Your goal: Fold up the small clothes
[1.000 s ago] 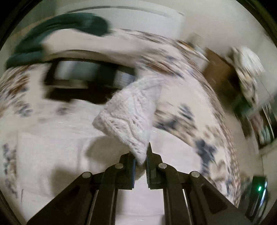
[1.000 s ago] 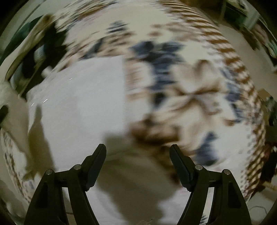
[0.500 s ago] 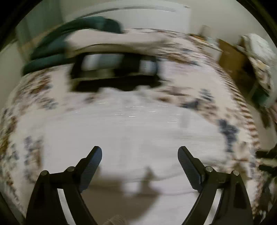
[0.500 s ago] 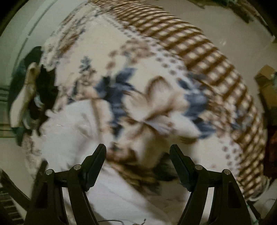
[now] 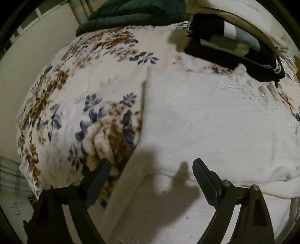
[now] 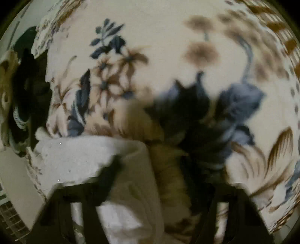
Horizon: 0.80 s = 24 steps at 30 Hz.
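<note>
A home bedroom. A floral blanket point(image 5: 97, 90) covers the bed. Folded clothes point(image 5: 234, 45) sit at 1 o'clock.

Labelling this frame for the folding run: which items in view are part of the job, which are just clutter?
Job:
- white knit garment, spread flat on the bed
- left gripper, open over its near edge
- right gripper, blurred, at the garment's right edge

Lying about:
- floral blanket underneath
- dark green bedding
- black clothing pile
</note>
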Each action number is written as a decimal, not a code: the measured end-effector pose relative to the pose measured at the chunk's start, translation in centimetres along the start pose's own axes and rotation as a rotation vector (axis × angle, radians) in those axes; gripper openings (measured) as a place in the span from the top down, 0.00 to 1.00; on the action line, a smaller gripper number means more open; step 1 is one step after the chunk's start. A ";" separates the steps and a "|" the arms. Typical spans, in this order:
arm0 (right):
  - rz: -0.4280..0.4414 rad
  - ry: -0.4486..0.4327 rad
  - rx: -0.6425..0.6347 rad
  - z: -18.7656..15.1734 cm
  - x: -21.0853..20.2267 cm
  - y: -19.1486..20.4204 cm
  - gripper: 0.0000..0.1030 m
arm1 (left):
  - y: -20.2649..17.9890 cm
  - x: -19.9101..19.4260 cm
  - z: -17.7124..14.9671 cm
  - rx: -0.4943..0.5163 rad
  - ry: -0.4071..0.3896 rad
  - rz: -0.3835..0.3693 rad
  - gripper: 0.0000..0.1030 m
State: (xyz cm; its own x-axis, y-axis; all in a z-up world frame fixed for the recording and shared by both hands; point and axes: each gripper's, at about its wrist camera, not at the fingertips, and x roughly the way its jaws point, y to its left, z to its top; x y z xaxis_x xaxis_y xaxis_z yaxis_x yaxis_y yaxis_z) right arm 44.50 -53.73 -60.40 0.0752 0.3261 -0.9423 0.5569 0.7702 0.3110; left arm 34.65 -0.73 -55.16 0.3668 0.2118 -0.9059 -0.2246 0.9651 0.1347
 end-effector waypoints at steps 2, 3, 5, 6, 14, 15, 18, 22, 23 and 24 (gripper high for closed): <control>0.001 -0.004 -0.073 0.0 -0.8 1.9 0.93 | 0.4 0.6 -0.1 0.003 0.007 -0.007 0.13; -0.037 -0.057 -0.116 -0.1 -2.0 3.1 0.94 | 0.4 0.7 -0.2 0.006 0.011 -0.012 0.13; -0.094 -0.171 -0.163 0.3 -5.0 4.6 0.94 | 0.6 0.8 -0.3 0.012 0.013 -0.024 0.13; -0.105 -0.208 -0.158 1.0 -6.2 4.8 0.95 | 0.6 0.8 -0.3 0.014 0.010 -0.032 0.13; -0.205 -0.072 -0.171 4.9 -3.9 4.8 0.91 | 0.1 -0.5 -0.7 0.029 -0.006 -0.078 0.13; -0.180 -0.062 -0.162 4.7 -4.3 4.3 0.83 | 0.0 -1.1 -0.9 0.031 -0.012 -0.088 0.13; -0.098 -0.074 -0.129 3.2 -7.7 2.0 0.51 | -0.6 -3.9 -2.1 0.049 -0.047 -0.101 0.13; -0.044 -0.010 -0.188 -0.2 -11.9 -2.0 0.48 | -2.9 -7.9 -5.4 0.078 -0.056 -0.111 0.13; -0.030 0.005 -0.202 -1.2 -12.3 -2.9 0.47 | -3.6 -8.7 -6.2 0.082 -0.052 -0.111 0.13; -0.003 0.030 -0.216 -1.9 -12.9 -4.2 0.44 | -4.8 -9.8 -7.7 0.089 -0.044 -0.107 0.13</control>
State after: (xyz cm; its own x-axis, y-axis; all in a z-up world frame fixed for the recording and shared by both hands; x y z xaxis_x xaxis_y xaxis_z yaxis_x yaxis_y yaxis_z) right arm 39.66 -60.14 -49.35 0.0476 0.3371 -0.9403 0.3670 0.8696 0.3303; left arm 25.21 -8.66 -50.03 0.4243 0.1117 -0.8986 -0.1016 0.9920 0.0753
